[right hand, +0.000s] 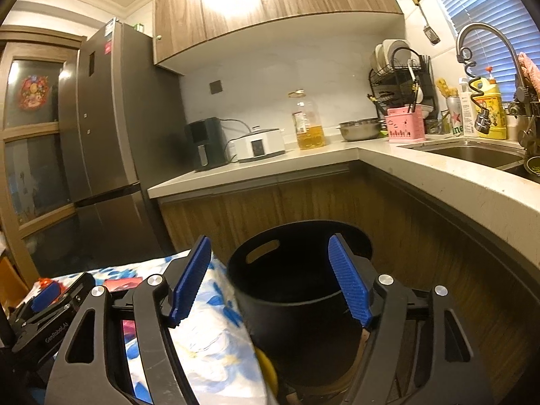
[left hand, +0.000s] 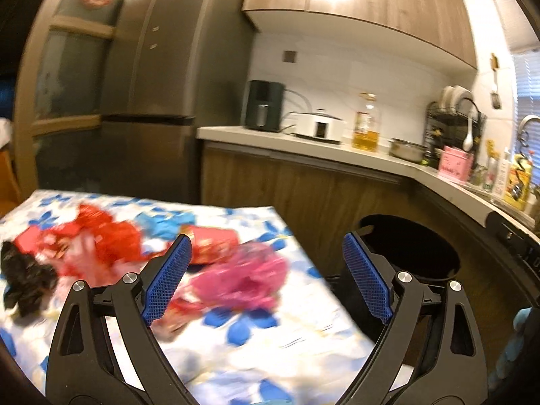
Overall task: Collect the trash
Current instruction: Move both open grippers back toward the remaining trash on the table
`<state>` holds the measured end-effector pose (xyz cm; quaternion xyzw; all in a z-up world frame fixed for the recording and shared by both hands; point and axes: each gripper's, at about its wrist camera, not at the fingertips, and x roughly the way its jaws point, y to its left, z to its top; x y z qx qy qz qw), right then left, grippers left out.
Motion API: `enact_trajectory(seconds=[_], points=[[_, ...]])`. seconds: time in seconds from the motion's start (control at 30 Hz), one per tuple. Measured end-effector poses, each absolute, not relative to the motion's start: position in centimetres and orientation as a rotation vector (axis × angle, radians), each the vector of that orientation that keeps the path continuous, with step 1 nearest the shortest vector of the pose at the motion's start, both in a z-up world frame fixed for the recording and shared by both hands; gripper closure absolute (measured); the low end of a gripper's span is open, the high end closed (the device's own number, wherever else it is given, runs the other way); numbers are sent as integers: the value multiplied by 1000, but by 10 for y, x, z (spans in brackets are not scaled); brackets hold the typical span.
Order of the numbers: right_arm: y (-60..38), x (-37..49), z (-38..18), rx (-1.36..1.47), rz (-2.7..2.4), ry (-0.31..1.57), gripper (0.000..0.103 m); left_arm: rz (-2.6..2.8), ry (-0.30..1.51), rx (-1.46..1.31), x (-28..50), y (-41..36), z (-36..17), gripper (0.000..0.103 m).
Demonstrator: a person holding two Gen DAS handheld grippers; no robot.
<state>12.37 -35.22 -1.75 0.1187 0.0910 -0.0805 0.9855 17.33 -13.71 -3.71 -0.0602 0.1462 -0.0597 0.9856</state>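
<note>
My left gripper (left hand: 266, 276): spread wide with nothing between the blue pads; it hangs over the near right edge of the table, above the trash.
My right gripper (right hand: 270, 278): also spread wide and empty, held above the bin, with the table corner under its left finger.
Table (left hand: 303, 347): covered in a white cloth with blue flowers; its right corner sits just beside the bin.
Pink wrapper (left hand: 243, 280): crumpled on the cloth, the nearest piece to my left gripper, showing between its two fingers; blurred.
Red wrappers (left hand: 98, 236): a loose heap further left on the cloth, with a flatter red packet (left hand: 216, 241) lying between the heap and the pink wrapper.
Blue scrap (left hand: 168, 224): behind the red heap, toward the far edge of the table.
Black clump (left hand: 27, 273): at the left edge of the cloth, next to the red heap; I cannot tell what it is.
Bin (right hand: 297, 283): black, round, open-topped, with a slot handle in the far wall; it stands on the floor between the table and the counter cabinets. Its inside is too dark for me to see.
Counter (right hand: 337, 158): runs along the wall behind the bin, carrying a bottle of oil (right hand: 308, 123) and a metal bowl (right hand: 359, 130).
Fridge (right hand: 111, 128): tall and grey, left of the counter.
</note>
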Motion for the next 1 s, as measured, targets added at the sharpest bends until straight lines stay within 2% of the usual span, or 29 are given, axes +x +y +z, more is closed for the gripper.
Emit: enact_trajectory(seconds=[0.43,1.0], points=[[-292,131,-32,211,-44,215,32,25,326,-130,168,-71,-74,14],[-262,162,-45,186,14,254,32,55,431,-134,216,-75,-94,15]])
